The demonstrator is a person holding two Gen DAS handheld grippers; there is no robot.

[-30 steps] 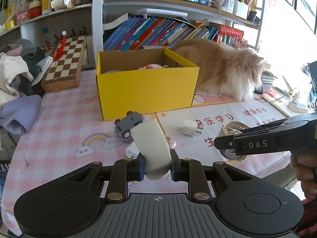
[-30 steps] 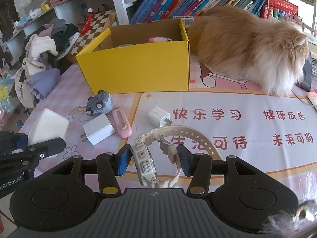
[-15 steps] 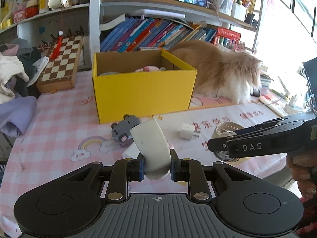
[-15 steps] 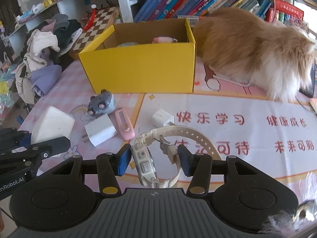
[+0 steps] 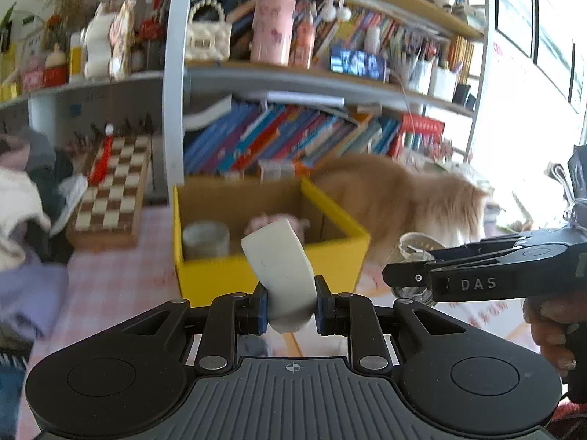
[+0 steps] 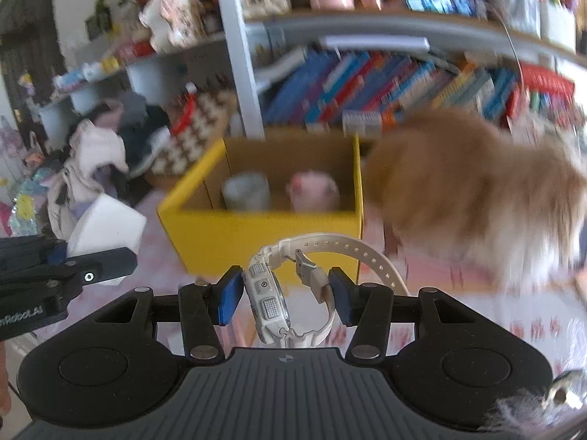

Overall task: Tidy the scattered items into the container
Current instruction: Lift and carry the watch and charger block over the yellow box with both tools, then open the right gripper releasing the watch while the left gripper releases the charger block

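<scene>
**Both grippers loaded in front of the yellow box**

An orange long-haired cat (image 6: 473, 190) is seen against the right wall of the open yellow cardboard box (image 6: 264, 234), which stands on the pink checked tablecloth (image 5: 110, 286). A grey tape roll (image 6: 246, 191) and a pink plush (image 6: 313, 190) lie inside, with open floor between them. The left gripper (image 5: 290, 310) is clamped on a white wedge-shaped block (image 5: 280, 271). The right gripper (image 6: 284, 297) is closed on a white digital wristwatch (image 6: 269, 302).
</scene>
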